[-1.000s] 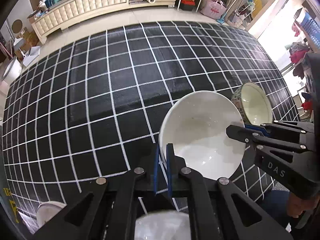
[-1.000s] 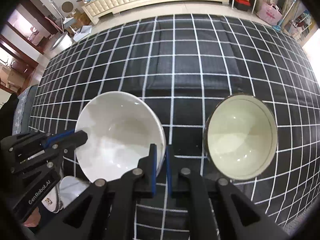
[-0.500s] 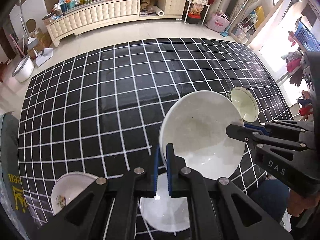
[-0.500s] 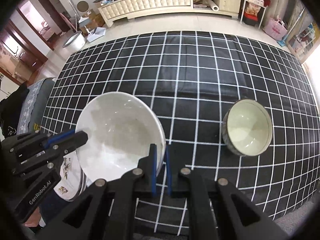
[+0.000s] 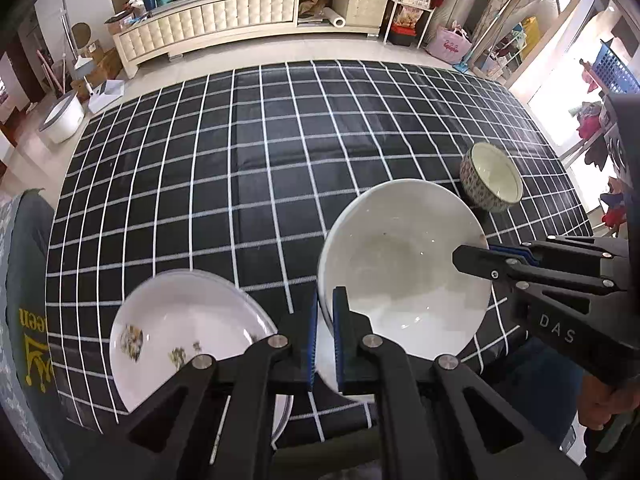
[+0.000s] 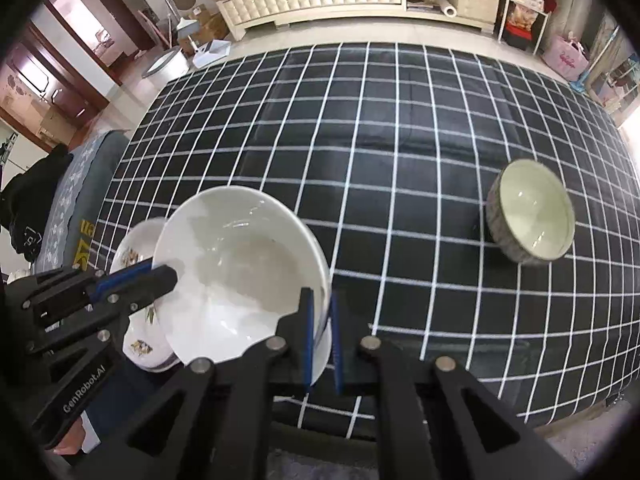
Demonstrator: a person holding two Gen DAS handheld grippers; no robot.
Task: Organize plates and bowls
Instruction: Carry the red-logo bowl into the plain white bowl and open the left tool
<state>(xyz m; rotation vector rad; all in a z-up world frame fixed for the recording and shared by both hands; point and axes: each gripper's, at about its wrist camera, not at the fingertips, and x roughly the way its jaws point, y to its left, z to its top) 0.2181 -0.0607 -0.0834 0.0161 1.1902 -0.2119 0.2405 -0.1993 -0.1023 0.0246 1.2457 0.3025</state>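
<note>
White with small flower marks, a plate (image 5: 188, 320) is seen at 8 o'clock in the left wrist view, lying on the checked cloth (image 5: 260, 140); the big white bowl (image 5: 404, 276) is held up in the air just right of it; its near rim is pinched by the closed left gripper (image 5: 325, 336); its other rim is pinched by the closed right gripper (image 6: 320, 340); a small green bowl (image 6: 530, 210) is left well apart at 2 o'clock; the big bowl is judged to be mid-carry; next it should be lowered gently onto the plate, and both grips should be let go together.
</note>
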